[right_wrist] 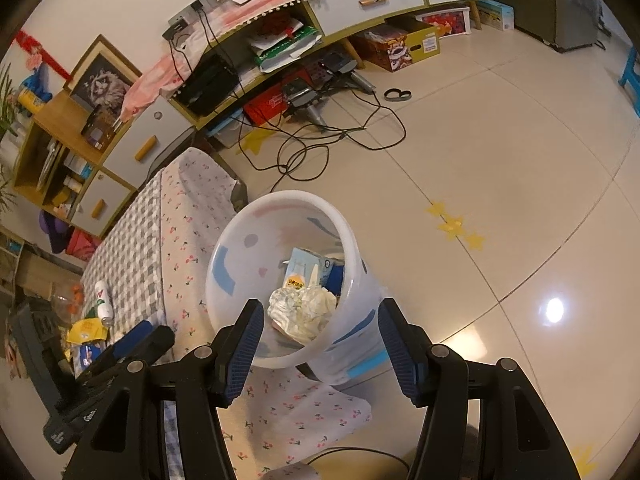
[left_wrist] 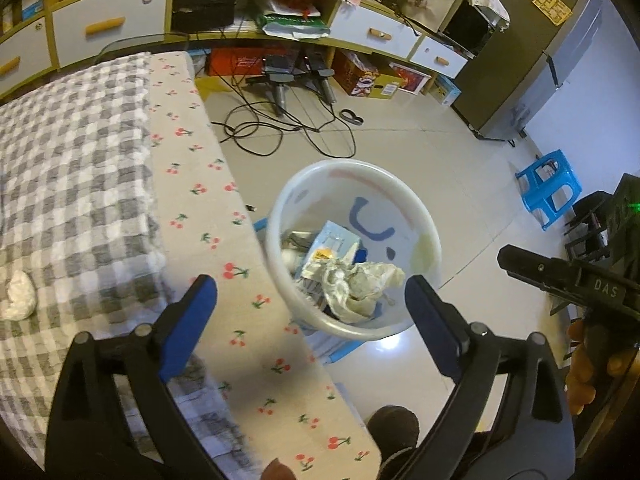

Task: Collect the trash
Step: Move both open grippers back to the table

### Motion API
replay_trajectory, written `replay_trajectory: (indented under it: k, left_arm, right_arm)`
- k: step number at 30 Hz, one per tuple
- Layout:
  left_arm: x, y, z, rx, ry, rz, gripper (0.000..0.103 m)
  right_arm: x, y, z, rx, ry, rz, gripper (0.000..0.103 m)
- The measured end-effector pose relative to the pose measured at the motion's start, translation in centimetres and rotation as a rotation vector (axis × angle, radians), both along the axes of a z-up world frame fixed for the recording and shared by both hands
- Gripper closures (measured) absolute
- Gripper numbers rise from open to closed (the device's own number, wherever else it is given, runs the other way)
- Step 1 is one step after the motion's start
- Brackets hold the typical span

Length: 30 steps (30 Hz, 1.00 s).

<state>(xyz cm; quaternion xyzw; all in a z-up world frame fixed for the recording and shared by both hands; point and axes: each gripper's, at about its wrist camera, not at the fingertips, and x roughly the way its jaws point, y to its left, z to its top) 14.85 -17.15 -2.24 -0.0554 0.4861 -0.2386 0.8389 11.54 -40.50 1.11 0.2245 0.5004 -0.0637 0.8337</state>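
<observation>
The white trash bin [left_wrist: 354, 248] stands on the glossy pale tile floor [left_wrist: 420, 152], its rim just beside the edge of the cloth-covered table [left_wrist: 192, 184]. Its mouth tilts open toward both cameras; coloured shapes show through the translucent wall. Inside lie a crumpled pale wrapper [left_wrist: 356, 284] on top and, behind it at 11 o'clock, a light blue carton [left_wrist: 332, 240] leaning with its long axis running roughly 5 to 11 o'clock.

The left gripper [left_wrist: 310, 312] hangs over the near rim, its blue fingers [left_wrist: 188, 320] spread wide with nothing between them. The right gripper [right_wrist: 320, 348] stands above the bin too, jaws about half apart and nothing pressed between the pads; its black body shows at 3 o'clock in the left wrist view.

On the table's grey check cloth, a white crumpled wad [left_wrist: 18, 296] rests at 9 o'clock. In the right wrist view a small bottle [right_wrist: 103, 298] and yellow packets [right_wrist: 86, 330] lie near the far table end.

Farther out, black cables [left_wrist: 280, 128] snake across the floor at 12 o'clock before a long low cabinet [left_wrist: 376, 32] with white drawers. A blue stool [left_wrist: 550, 188] stands at 3 o'clock.
</observation>
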Motion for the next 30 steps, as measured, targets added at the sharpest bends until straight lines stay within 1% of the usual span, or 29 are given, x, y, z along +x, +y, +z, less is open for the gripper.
replay_trajectory:
  k: [2,4,6,13,16,20,23,27,30]
  left_arm:
    - [-0.2,0.8,0.3,0.012,-0.006,0.016,0.008]
    - [-0.3,1.7,0.4,0.021,-0.011,0.033,0.007]
    - [-0.2,2.7,0.6,0.037,-0.016,0.055,0.006]
    - [-0.4,7.9,0.9,0.088,-0.027,0.171,0.006]
    - [-0.6,10.3,1.3,0.13,-0.06,0.238,0.006]
    - [-0.7,14.1,1.4,0.2,-0.078,0.314,0.006]
    - [-0.8,16.6,1.2,0.228,-0.072,0.36,0.006]
    - [-0.9,19.6,0.6,0.235,-0.044,0.411,0.006]
    - [-1.1,21.5,0.1,0.256,-0.033,0.441,0.006]
  right_arm:
    - [0.2,0.6,0.2,-0.019,-0.001,0.012,0.042]
    - [0.5,1.2,0.3,-0.028,-0.005,0.025,0.036]
    - [0.6,1.9,0.4,-0.033,-0.009,0.038,0.034]
    - [2.0,5.4,0.4,-0.082,-0.003,0.11,0.031]
    - [2.6,6.8,0.2,-0.087,0.001,0.135,0.03]
    - [3.6,9.1,0.2,-0.101,-0.002,0.172,0.029]
    - [4.4,11.1,0.1,-0.108,-0.005,0.204,0.028]
    - [5.5,13.6,-0.2,-0.12,-0.004,0.247,0.028]
    - [6.2,15.5,-0.6,-0.125,-0.001,0.275,0.028]
